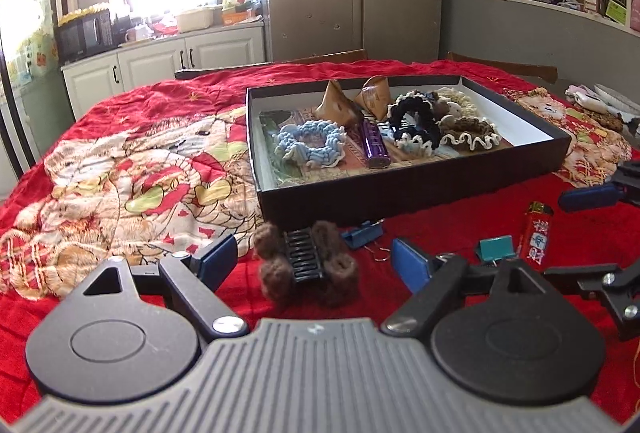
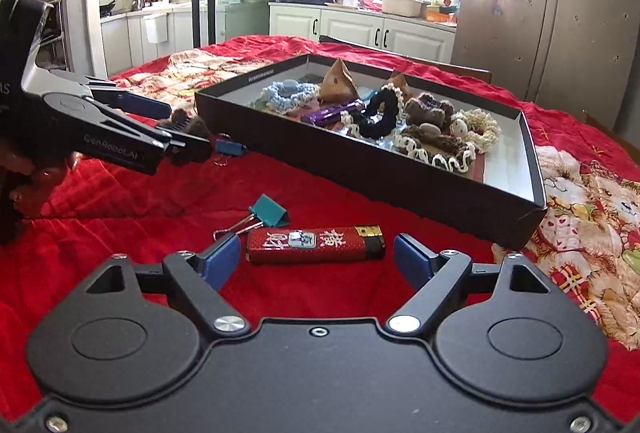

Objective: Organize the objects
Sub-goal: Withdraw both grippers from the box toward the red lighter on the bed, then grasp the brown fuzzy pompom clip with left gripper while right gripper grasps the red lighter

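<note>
A black shallow box on the red cloth holds scrunchies, a purple lighter and brown packets. My left gripper is open, its fingers either side of a brown fuzzy hair claw lying on the cloth. My right gripper is open, its fingers flanking a red lighter that lies crosswise on the cloth. The left gripper also shows in the right wrist view, around the hair claw.
A blue binder clip and a teal binder clip lie on the cloth before the box. More small items lie at the far right. Cabinets and a fridge stand behind the table.
</note>
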The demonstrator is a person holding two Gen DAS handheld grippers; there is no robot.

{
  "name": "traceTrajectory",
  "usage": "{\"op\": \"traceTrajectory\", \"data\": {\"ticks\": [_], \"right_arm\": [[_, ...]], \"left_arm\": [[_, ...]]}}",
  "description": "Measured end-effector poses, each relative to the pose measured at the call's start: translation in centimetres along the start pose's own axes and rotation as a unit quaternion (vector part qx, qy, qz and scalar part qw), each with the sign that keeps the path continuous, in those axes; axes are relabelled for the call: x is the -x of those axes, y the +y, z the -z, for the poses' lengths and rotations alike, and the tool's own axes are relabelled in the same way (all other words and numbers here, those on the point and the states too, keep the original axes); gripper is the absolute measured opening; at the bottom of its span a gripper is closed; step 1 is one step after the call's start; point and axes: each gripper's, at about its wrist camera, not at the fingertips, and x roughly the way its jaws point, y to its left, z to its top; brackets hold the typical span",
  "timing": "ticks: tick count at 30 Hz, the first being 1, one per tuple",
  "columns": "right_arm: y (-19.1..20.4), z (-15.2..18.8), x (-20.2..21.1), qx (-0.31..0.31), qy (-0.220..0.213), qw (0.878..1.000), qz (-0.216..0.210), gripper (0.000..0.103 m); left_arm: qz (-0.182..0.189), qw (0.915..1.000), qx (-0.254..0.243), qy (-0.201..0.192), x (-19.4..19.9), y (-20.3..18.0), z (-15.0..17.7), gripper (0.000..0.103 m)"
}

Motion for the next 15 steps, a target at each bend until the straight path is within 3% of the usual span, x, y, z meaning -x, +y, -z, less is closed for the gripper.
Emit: {"op": "traceTrajectory", "data": {"ticks": [5, 15], "right_arm": [[-0.3, 0.1, -0.7, -0.005, 0.008, 1.0, -0.004, 0.083], [-0.8, -0.2, -1.6, -0.023, 0.015, 1.0, -0.013, 0.083]], "left_arm": [[0.003, 0.9999, 0.013, 0.004, -0.3, 0.5, 0.2, 0.089], [0.016, 0.9988, 0.043, 0.016, -0.9, 1.4, 0.4, 0.07]]}}
